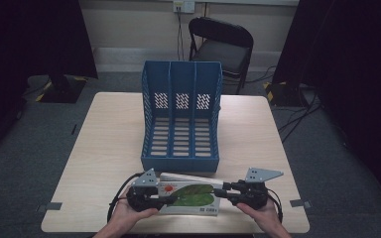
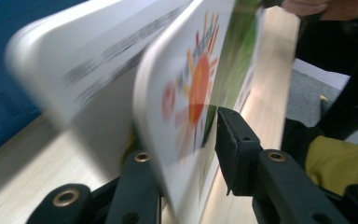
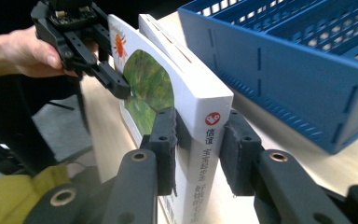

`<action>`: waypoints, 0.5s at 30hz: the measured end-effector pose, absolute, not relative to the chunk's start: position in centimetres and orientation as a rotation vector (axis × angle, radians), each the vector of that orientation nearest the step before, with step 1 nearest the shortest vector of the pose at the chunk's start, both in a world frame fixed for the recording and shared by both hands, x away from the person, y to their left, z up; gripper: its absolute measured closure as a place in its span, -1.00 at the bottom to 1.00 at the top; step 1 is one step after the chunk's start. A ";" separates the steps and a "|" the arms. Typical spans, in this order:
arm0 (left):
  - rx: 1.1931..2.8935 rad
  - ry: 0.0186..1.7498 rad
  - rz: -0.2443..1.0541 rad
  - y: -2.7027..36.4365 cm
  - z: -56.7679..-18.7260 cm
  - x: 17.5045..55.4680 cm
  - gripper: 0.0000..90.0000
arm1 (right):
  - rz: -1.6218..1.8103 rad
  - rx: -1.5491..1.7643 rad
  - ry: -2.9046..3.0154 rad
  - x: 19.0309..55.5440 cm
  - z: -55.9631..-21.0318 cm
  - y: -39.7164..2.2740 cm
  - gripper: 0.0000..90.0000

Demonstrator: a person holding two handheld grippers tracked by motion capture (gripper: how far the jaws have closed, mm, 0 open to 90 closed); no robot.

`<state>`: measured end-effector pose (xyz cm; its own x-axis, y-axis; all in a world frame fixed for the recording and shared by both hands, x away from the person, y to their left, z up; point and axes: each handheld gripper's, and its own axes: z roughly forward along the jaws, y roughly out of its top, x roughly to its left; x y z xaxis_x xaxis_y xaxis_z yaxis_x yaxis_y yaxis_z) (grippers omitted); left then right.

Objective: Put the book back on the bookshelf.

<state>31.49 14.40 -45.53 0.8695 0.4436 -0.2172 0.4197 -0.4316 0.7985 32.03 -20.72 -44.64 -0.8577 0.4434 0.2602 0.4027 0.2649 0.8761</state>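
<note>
Low in the frame, in front of the blue rack [image 1: 180,116], the book [image 1: 191,197] is pinched at its ends by the left gripper [image 1: 155,199] and right gripper [image 1: 228,194], and an uneven lift could twist it loose.

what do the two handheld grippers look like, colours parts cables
Both the left gripper and the right gripper are black, boxy handheld units, each topped by a grey three-cornered plate with small holes. Black cables trail from both toward the table's near edge. Up close, the jaws are matte black linked arms with brass-coloured pivot rivets and thick black rectangular pads. The person's forearms look bare, with no sleeve visible.
</note>
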 end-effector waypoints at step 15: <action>2.151 0.558 0.060 13.6 -45.7 31.1 0.55 | 1.717 0.741 2.553 31.8 -44.7 -20.9 0.45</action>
